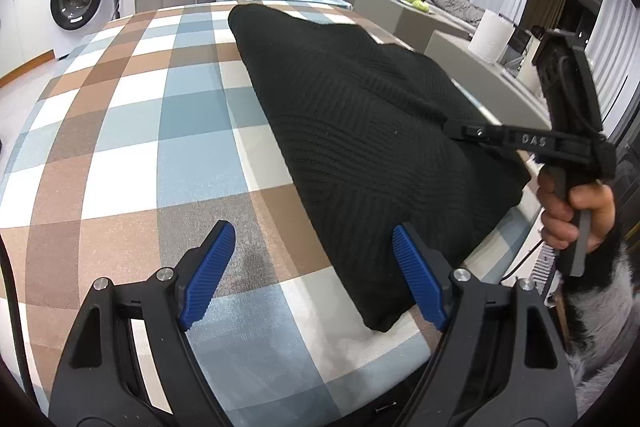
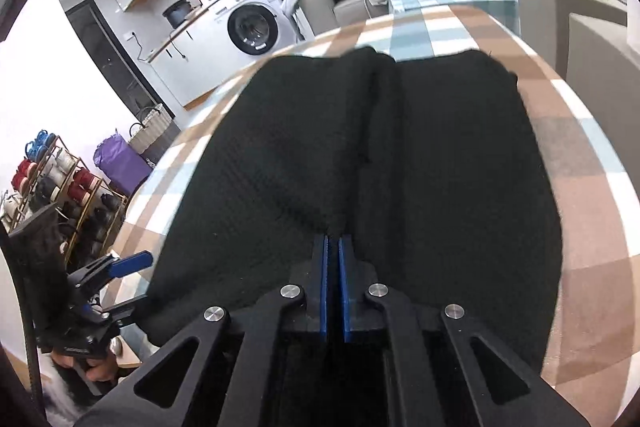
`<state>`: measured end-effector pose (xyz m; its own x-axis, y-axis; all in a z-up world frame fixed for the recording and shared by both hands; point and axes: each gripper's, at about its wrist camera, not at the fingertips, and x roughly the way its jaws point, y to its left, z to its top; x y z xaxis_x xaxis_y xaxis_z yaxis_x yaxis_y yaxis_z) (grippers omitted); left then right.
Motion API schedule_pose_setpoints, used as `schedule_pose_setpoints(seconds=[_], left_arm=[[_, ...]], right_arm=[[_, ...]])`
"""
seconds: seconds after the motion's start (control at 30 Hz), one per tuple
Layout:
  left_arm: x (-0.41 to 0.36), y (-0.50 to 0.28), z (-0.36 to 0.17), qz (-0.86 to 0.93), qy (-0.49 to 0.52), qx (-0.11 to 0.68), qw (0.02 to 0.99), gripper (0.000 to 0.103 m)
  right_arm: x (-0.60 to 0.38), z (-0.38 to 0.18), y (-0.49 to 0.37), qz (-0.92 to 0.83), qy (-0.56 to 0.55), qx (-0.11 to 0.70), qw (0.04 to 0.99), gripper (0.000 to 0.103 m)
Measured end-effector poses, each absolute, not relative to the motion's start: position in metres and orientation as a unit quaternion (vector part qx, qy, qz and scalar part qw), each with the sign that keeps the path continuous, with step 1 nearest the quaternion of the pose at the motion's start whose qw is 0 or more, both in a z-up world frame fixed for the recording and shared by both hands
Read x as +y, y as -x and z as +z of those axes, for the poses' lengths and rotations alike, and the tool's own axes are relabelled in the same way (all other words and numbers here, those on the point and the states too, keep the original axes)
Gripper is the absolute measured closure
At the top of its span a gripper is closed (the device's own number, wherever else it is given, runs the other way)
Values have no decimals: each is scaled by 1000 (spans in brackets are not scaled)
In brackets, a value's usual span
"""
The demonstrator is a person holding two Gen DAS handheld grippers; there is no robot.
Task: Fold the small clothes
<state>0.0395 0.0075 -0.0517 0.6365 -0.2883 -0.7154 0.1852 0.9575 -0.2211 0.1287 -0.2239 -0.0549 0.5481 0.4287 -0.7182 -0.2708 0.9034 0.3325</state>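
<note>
So far, part-folded. Left claw (image 1: 308, 275), lower centre of the left view, stands released, nothing between its pads, just beside the near corner of the black knit garment (image 1: 360, 131). Garment lies mid-frame on the checked surface (image 1: 132, 131), sides apparently turned inward to a centre seam. Right claw (image 2: 333, 259), lower centre of the right view, is clenched over the garment's near edge; whether cloth is pinched I cannot tell. Judged remaining: final fold lengthwise, then smoothing.

Both wrist cams close, sharing garment (image 1: 360, 131)
</note>
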Motion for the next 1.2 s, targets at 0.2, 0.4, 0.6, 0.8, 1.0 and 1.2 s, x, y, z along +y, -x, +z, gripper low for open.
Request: schedule_pose_setpoints(seconds=[0.2,0.4,0.6,0.8,1.0,1.2], left_arm=[[16,-57,-53,-106,82,408,903,24],[-2,-46,-57,-146,56,415,896,24],[-31,-40,-64,-175,10,431,885,24],[-34,-37,-64,-187,14,436,880,24],[-16,-49,-62,-166,64,431,885,24],[3,-83,-63,-123,120,433,885,24]], right_arm=[[-225,-57,-126,194,-89,438,873,93],[-232,-53,-103,260,-128,452,844,75],[-225,-54,-72,289,-93,436,847,97],[-237,-59,-73,254,-98,446,853,97],[-251,-41,-67,231,-116,417,871,82],[-291,-36,-67,145,-146,399,894,69]])
